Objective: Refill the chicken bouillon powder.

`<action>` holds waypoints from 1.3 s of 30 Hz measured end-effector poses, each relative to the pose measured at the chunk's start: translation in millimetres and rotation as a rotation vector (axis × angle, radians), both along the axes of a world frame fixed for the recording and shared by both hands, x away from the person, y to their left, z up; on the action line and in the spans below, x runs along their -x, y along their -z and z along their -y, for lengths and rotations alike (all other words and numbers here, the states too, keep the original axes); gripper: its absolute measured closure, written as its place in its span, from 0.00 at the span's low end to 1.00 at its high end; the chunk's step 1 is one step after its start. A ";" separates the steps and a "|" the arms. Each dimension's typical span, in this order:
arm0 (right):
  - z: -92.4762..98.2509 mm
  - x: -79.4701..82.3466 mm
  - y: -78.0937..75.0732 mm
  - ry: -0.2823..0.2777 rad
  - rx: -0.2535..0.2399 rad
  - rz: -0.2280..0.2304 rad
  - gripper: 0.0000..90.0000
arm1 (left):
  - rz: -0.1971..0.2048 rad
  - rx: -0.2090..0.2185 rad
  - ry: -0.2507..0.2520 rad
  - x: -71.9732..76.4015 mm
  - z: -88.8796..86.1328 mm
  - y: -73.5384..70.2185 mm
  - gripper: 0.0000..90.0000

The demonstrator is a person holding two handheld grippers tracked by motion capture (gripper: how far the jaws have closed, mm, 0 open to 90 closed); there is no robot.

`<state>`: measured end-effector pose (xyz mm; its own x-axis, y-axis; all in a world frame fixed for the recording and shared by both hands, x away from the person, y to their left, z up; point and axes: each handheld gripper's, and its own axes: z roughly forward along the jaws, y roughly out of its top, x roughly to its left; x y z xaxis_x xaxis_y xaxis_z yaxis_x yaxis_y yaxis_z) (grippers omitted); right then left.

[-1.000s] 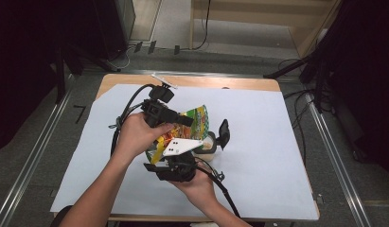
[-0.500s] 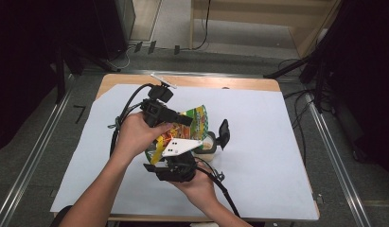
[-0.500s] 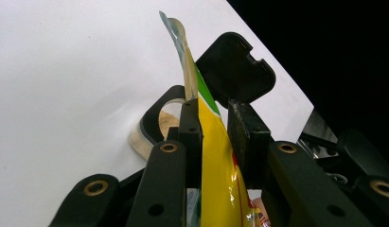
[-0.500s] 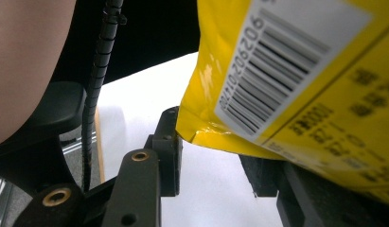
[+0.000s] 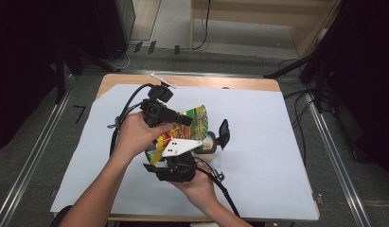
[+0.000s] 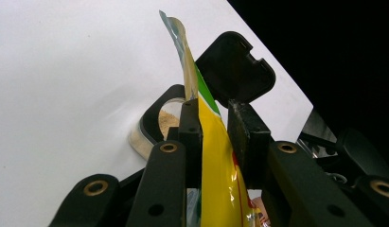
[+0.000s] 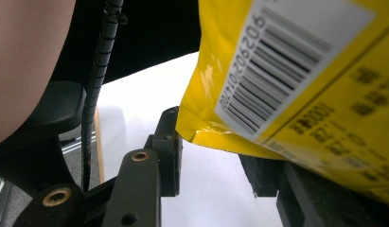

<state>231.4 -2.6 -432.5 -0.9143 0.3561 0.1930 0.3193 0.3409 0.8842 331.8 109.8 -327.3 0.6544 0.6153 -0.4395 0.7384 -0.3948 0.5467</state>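
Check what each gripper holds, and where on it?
Left gripper pinches the yellow snack bag near its top edge. The bag's bottom corner sits between the right gripper jaws; whether they grip it can't be told.

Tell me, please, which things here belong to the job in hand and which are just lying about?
In use:
yellow snack bag
open jar with black flip lid
left claw, shut on the bag
right claw

Lying about:
white table sheet
white clip
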 end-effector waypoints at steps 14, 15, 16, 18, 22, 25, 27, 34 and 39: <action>0.0 -0.2 0.9 0.002 0.002 0.001 0.71 | -0.003 -0.005 -0.003 0.1 1.0 0.4 0.86; 0.0 -0.1 1.0 0.002 0.002 0.002 0.71 | -0.004 -0.005 -0.002 0.2 1.1 0.4 0.86; 0.0 -0.1 1.0 0.002 0.002 0.001 0.71 | -0.004 -0.007 -0.001 0.2 1.1 0.4 0.86; 0.0 -0.1 1.0 0.001 0.002 0.002 0.71 | -0.003 -0.007 -0.001 0.2 1.1 0.3 0.86; 0.3 -0.6 1.1 -0.002 0.001 0.006 0.71 | -0.002 -0.009 -0.004 0.1 1.3 0.3 0.86; 0.3 -0.7 1.4 -0.001 0.003 0.007 0.71 | -0.002 -0.010 0.000 0.1 1.4 0.4 0.86; 0.2 -0.5 1.6 0.000 0.004 0.007 0.71 | -0.002 -0.010 0.004 0.1 1.5 0.6 0.86; 0.3 -0.3 1.8 0.001 0.003 0.008 0.71 | -0.001 -0.012 0.005 0.2 1.7 0.3 0.86; 0.3 0.2 1.5 0.002 0.002 0.002 0.71 | -0.003 -0.008 0.005 -0.2 1.5 0.7 0.86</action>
